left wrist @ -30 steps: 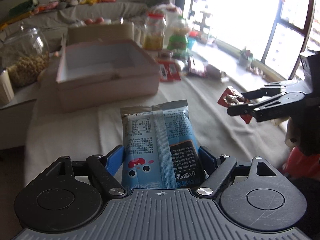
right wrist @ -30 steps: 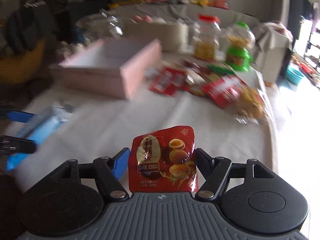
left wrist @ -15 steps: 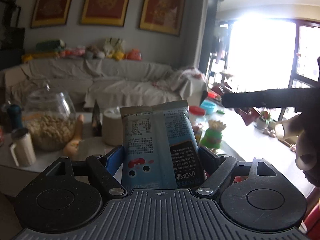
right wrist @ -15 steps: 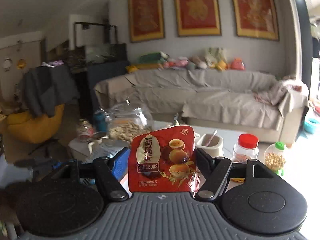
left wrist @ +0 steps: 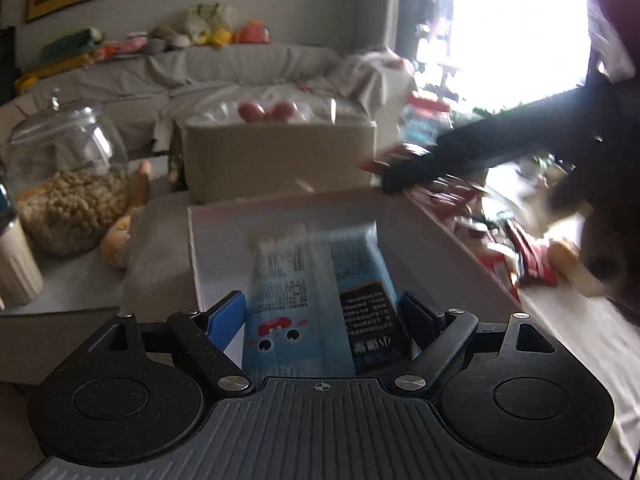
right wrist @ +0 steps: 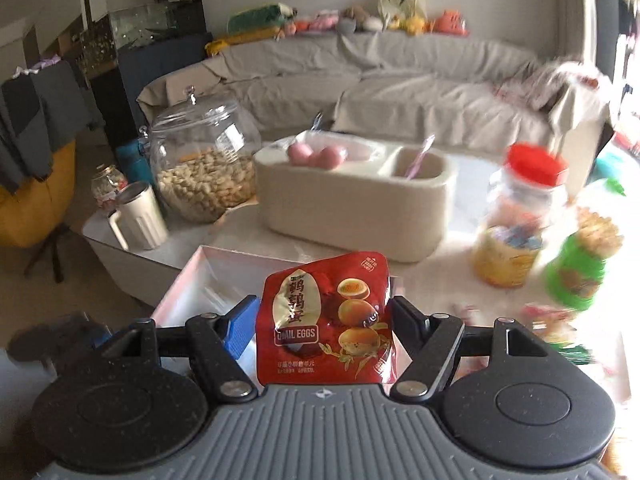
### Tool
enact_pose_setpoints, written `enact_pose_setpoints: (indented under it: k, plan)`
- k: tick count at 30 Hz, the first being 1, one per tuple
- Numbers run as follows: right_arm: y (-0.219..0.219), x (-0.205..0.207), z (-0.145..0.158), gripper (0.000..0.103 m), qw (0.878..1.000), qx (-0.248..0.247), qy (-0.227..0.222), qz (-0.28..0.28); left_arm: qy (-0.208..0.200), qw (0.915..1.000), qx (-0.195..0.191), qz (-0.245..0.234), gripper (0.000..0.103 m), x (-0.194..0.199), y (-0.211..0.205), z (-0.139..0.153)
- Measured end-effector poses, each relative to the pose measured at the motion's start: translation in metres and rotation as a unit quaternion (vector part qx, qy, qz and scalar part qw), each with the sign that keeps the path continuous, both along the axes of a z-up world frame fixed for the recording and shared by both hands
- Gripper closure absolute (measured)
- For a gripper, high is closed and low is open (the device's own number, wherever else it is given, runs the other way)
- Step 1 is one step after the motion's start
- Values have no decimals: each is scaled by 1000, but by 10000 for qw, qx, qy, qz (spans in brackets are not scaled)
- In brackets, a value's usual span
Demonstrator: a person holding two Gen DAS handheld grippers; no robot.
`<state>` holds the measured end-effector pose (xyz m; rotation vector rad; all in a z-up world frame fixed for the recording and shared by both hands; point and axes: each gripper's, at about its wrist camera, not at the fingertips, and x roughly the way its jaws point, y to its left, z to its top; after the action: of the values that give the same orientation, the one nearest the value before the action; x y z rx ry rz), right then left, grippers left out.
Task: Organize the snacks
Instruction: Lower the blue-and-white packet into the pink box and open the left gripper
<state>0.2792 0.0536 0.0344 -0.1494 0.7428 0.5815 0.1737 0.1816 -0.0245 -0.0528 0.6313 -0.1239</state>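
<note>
Both our grippers have swung from the near edge of the table to the pink-walled box (left wrist: 440,240), which a second ago lay well ahead and now sits directly under our fingers. Our left gripper (left wrist: 324,312) is clamped on the blue snack packet (left wrist: 320,292), whose top hangs over the box's white floor. Our right gripper (right wrist: 320,320) is clamped on the red quail-egg pouch (right wrist: 326,320), held above the near rim of the same box (right wrist: 188,276), so both snacks are in the air and neither is in the box yet. The main risk, we judge, is collision: in the left view the right gripper (left wrist: 412,168) crosses the box's far right corner, close to our own path. If we release together, one packet may land on the other, or on the wall, and slide out among the loose red packets (left wrist: 520,256) just right of the box. Both views are blurred, so letting go now could throw a packet past the box.
</note>
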Motion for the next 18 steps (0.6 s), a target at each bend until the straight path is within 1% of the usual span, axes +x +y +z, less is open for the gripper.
enact_pose_setpoints:
  k: [2, 4, 5, 6, 7, 9, 12, 14, 16, 18]
  plan:
    - [10, 16, -10, 31, 9988, 189, 411, 162, 66, 10000, -7, 29, 16, 3, 0, -4]
    - [19, 29, -22, 31, 9939, 351, 988, 348, 75, 9999, 38, 55, 17, 3, -2, -5]
    - [20, 33, -27, 31, 9916, 409, 1179, 344, 68, 10000, 29, 65, 17, 3, -3, -5]
    - [21, 32, -28, 31, 9908, 431, 1242, 325, 51, 10000, 1, 76, 17, 4, -2, -5]
    - [20, 31, -29, 31, 9914, 411, 1205, 318, 29, 10000, -33, 89, 17, 2, -1, -5]
    - [14, 26, -26, 29, 9947, 267, 951, 281, -51, 9998, -90, 140, 17, 0, 1, -3]
    - [-8, 15, -12, 23, 9985, 206, 441, 252, -242, 9990, -266, 268, 18, -7, 6, 5]
    - [-26, 12, -3, 21, 9990, 280, 225, 262, -415, 9968, -534, 431, 18, -13, 9, 12]
    - [-42, 10, 7, 21, 9991, 355, 68, 227, -546, 9935, -802, 594, 18, -18, 11, 20]
    - [-64, 6, 18, 21, 9991, 399, -94, 120, -623, 9914, -1012, 550, 18, -25, 7, 28]
